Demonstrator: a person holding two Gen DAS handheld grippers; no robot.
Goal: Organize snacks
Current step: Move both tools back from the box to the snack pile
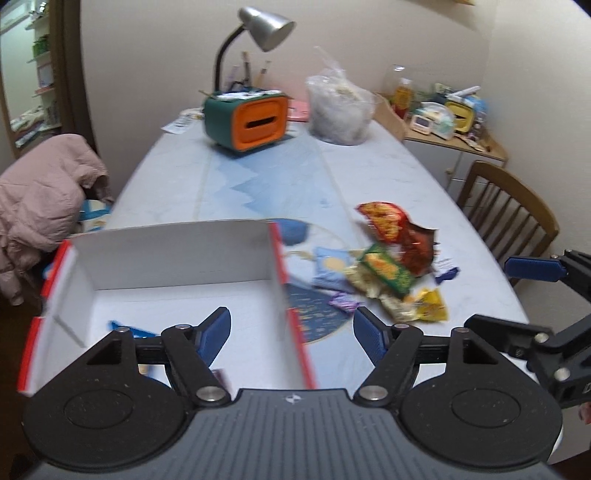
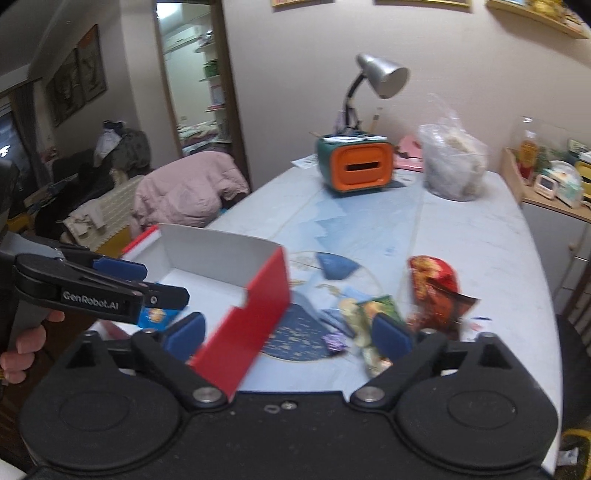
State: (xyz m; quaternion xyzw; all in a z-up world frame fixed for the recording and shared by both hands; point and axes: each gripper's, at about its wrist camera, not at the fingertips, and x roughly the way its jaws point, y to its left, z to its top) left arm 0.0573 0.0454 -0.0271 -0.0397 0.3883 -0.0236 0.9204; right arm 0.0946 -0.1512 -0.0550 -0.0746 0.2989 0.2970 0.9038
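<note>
A red-and-white cardboard box (image 1: 177, 254) stands open on the table's left side, with a blue packet (image 1: 125, 328) lying inside. My left gripper (image 1: 291, 332) hovers open over the box's right wall, nothing between its pads. To the right is a heap of snacks: a red bag (image 1: 402, 232), a green packet (image 1: 388, 271), a yellow packet (image 1: 428, 302), a pale blue packet (image 1: 330, 269) and a purple candy (image 1: 345, 301). My right gripper (image 2: 290, 332) is wide open above the box's red side (image 2: 251, 325) and the snack heap (image 2: 369, 317). It holds nothing.
A green-and-orange holder (image 1: 251, 118) with a desk lamp (image 1: 266, 26) and a clear plastic bag (image 1: 340, 107) stand at the table's far end. A wooden chair (image 1: 509, 210) is at the right, a pink jacket (image 1: 40, 199) at the left. A hand (image 2: 22, 350) holds the left gripper.
</note>
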